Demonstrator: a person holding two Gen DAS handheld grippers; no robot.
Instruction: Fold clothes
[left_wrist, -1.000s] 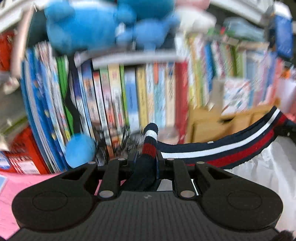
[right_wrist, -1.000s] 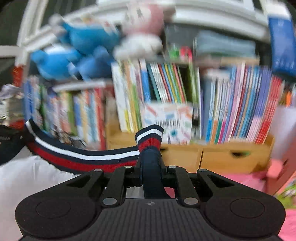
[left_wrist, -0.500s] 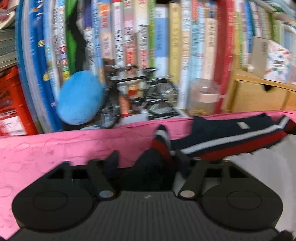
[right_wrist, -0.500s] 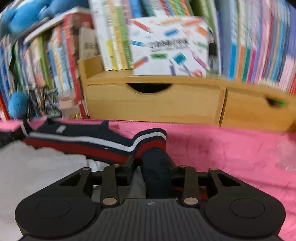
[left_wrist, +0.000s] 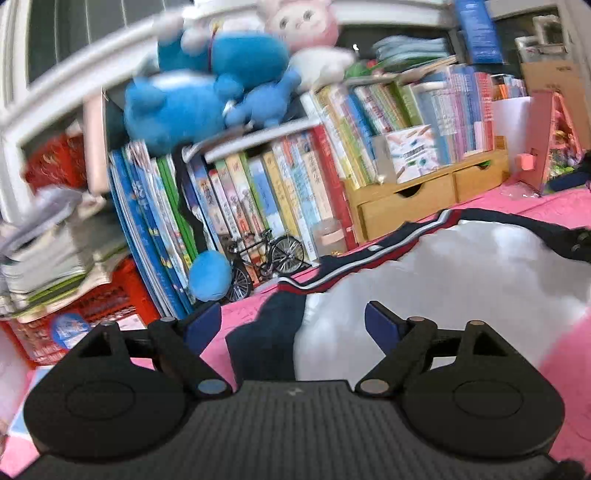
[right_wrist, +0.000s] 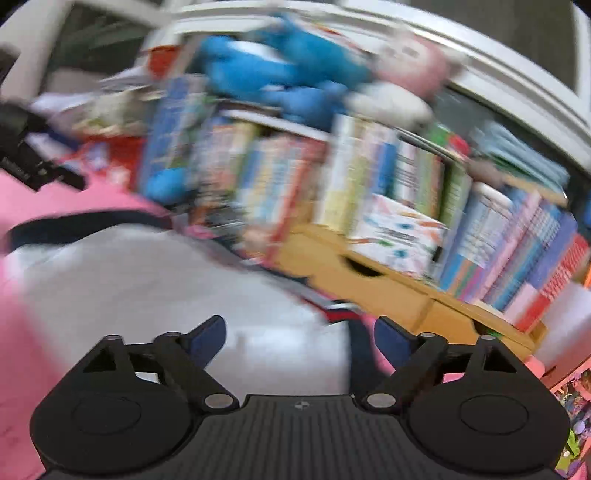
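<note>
Both claws empty: left gripper (left_wrist: 293, 325) wide open, right gripper (right_wrist: 299, 332) opening, over white garment (left_wrist: 443, 280) flat on pink cloth (left_wrist: 251, 314), striped hem (left_wrist: 354, 258) running across ahead, each corner nearest its own claw.

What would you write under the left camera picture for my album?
Left gripper open above a white garment with a navy striped hem on a pink cloth, bookshelf behind.

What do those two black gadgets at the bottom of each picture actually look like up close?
Both look alike. The left gripper and right gripper each have a matte black ribbed body, two round black discs at the sides, black linkage bars with silver pivot pins, and dark blue fingertips. A small mark sits mid-body. No cables or sleeves show.
</note>
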